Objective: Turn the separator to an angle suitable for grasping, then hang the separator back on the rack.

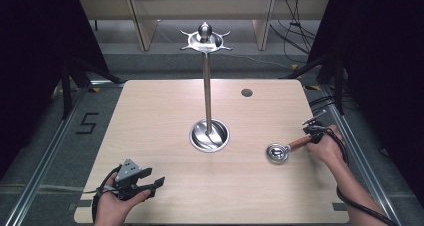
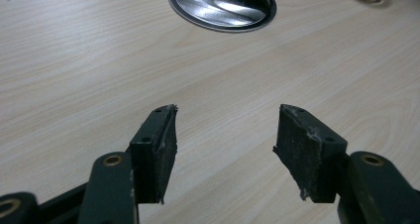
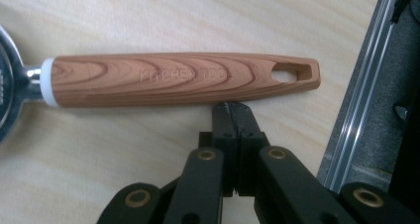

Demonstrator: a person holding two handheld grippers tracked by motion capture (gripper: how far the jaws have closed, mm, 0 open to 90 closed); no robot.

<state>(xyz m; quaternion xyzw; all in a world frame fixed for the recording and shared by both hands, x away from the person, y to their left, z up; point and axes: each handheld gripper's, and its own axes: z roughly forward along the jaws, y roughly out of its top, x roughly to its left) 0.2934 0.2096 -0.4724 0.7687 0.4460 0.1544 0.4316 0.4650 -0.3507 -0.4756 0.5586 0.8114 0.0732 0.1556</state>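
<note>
Resting on table: wood-handled strainer (image 1: 282, 150) | right claw (image 3: 233, 116) closed, empty, beside its handle | left claw (image 2: 225, 135) wide open, empty

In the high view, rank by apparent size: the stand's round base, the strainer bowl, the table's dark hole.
Largest to smallest:
1. Stand base, the widest disc.
2. Strainer bowl, clearly narrower, though it lies a little nearer the camera.
3. Table hole, the smallest; it sits farther back, which shrinks it somewhat.

On the wooden handle (image 3: 183, 79) by my right tongs I read pressed-in letters, "KITCHEN TOO", the end unclear. At the high view's left, the floor (image 1: 50, 131) bears a black "5" (image 1: 88, 123).
</note>
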